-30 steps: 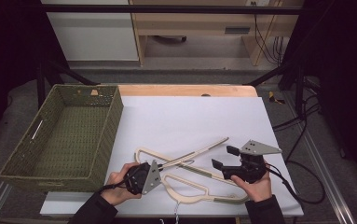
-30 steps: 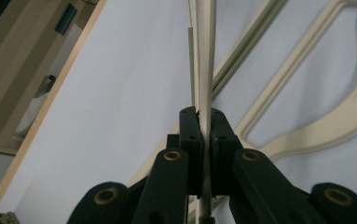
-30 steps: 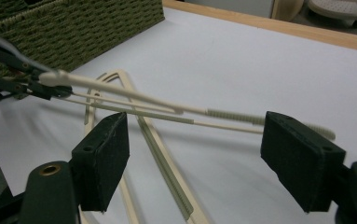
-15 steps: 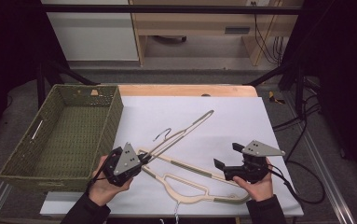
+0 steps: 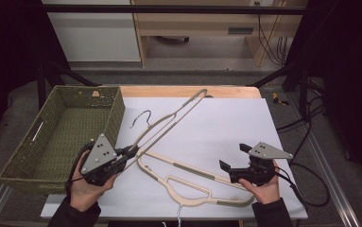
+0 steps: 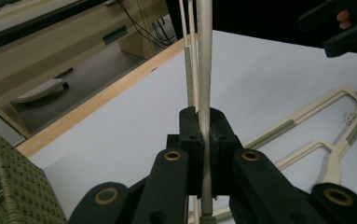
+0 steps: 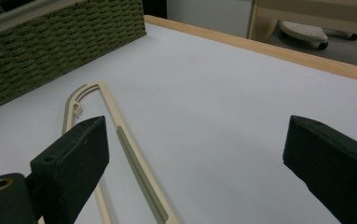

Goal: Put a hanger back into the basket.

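— What are the two grippers holding?

— The left gripper (image 5: pixel 130 152) is clamped on one end of a cream hanger (image 5: pixel 169 120), which slants off the white table (image 5: pixel 226 123) toward the far edge. The right gripper (image 5: pixel 234 158) holds nothing, its jaws spread wide above the table.

— What lies around them?

— A second cream hanger (image 5: pixel 193 184) lies flat between the grippers, near the front edge. A green woven basket (image 5: pixel 115 111) stands at the left, just beside the raised hanger's metal hook (image 5: pixel 141 117).
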